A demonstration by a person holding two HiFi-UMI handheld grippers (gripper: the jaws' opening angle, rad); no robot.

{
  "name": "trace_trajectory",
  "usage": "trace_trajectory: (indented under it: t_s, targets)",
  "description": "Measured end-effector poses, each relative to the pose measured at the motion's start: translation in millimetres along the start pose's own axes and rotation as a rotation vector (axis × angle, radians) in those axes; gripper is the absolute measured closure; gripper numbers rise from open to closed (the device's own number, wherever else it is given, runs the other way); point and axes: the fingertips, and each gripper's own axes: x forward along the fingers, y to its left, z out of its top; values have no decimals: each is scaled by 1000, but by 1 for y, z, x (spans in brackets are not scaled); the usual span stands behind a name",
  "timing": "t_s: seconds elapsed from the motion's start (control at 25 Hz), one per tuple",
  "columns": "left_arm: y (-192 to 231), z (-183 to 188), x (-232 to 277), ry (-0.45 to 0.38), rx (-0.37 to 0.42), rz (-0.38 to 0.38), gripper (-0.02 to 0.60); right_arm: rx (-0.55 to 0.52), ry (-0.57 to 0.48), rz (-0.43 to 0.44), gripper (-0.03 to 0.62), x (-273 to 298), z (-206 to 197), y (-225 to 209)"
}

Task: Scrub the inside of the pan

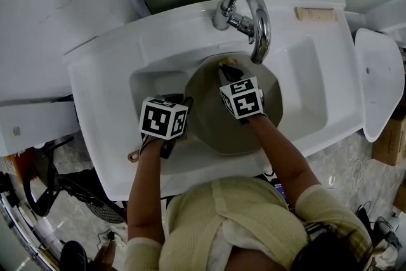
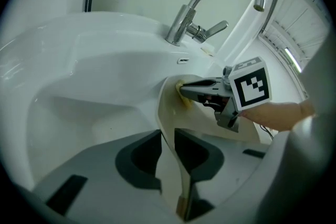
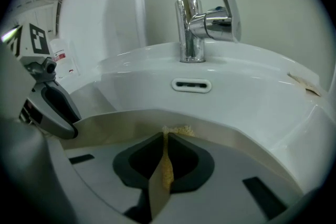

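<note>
A beige pan (image 1: 212,130) lies tilted in the white sink (image 1: 304,79). My left gripper (image 1: 185,105) is at the pan's left edge, near its handle (image 1: 134,155). In the left gripper view the jaws (image 2: 169,139) are shut on the thin pan wall (image 2: 167,113). My right gripper (image 1: 229,68) reaches inside the pan toward its far rim, shut on a yellow sponge (image 1: 227,62). The sponge (image 3: 176,130) sticks out past the fingertips and touches the pan's inner wall (image 3: 121,126). The left gripper view shows that sponge (image 2: 182,96) pressed against the pan.
A chrome faucet (image 1: 251,16) arches over the pan's far side. An overflow slot (image 3: 191,84) is in the basin's back wall. A tan bar (image 1: 315,14) lies on the sink's back right ledge. A white fixture (image 1: 380,85) stands to the right.
</note>
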Motion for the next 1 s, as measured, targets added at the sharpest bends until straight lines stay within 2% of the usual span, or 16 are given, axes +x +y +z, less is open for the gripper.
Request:
trace_trajectory:
  t_s: [0.6, 1.0]
  targets:
    - [1, 0, 0, -15, -34, -24, 459, -24, 9, 210, 548, 8, 6, 55]
    - [1, -1, 0, -25, -52, -36, 462, -97, 65, 336, 548, 2, -5, 90]
